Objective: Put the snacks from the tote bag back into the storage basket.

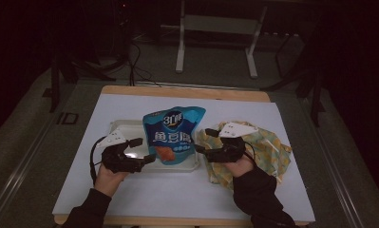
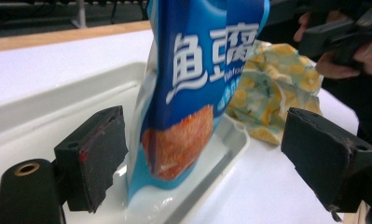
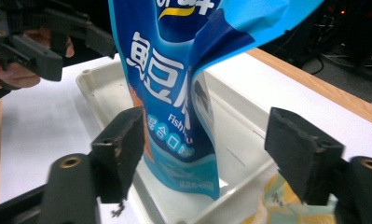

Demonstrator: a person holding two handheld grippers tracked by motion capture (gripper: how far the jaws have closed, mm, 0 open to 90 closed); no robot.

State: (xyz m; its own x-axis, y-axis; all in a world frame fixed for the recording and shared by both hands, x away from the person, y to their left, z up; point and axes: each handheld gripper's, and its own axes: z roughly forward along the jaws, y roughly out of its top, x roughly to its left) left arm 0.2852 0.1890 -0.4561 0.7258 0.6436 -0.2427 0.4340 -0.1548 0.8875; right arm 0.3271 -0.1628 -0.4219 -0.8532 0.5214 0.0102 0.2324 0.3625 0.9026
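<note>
A blue snack bag [image 1: 174, 135] with white lettering stands upright in a white tray [image 1: 118, 127] on the table. My left gripper [image 1: 144, 150] sits at the bag's left, open. In the left gripper view the bag [image 2: 193, 84] stands between the spread jaws of that gripper [image 2: 207, 154], and neither pad presses on it. My right gripper [image 1: 205, 141] is at the bag's right, also open. In the right gripper view the bag [image 3: 174, 93] rises between the jaws of that gripper [image 3: 207, 154], with a clear gap on the right side.
A crumpled yellow patterned cloth [image 1: 268, 149] lies right of the tray, under my right hand. A white sheet [image 1: 144, 194] covers the table, and its wooden edge [image 1: 187, 91] shows at the back. A metal stand [image 1: 215, 28] is on the floor beyond.
</note>
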